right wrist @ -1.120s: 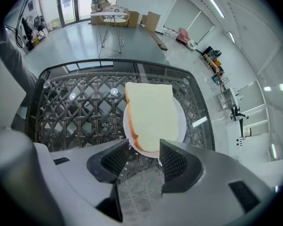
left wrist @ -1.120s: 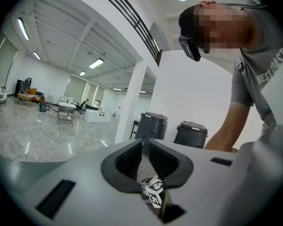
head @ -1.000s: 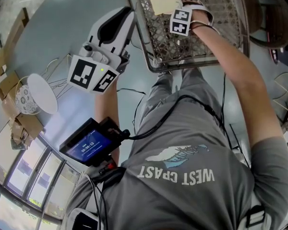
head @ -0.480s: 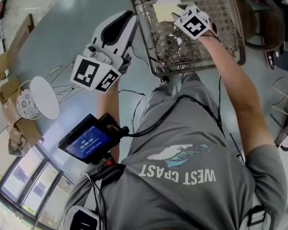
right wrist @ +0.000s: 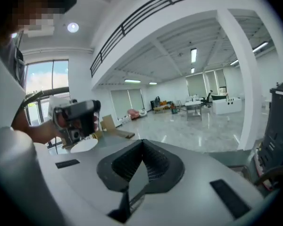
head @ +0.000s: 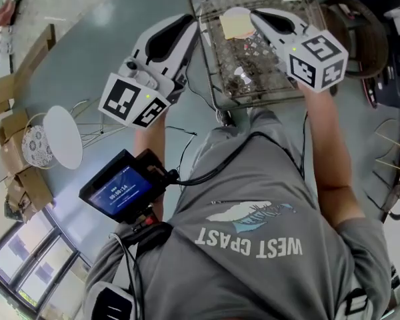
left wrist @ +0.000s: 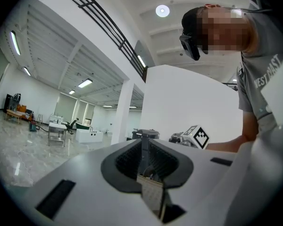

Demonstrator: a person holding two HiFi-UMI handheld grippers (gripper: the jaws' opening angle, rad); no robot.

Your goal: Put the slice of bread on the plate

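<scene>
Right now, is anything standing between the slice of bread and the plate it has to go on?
Nothing visible does. The slice of bread already lies on the plate, which sits on the wire-mesh table.

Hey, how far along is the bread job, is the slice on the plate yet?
Done, by the look of it: the slice of bread lies on the white plate on the mesh table. In hand: nothing; the right claw has just closed with nothing between its jaws, and the left claw is shut and empty too. Left: nothing that I can see.
</scene>
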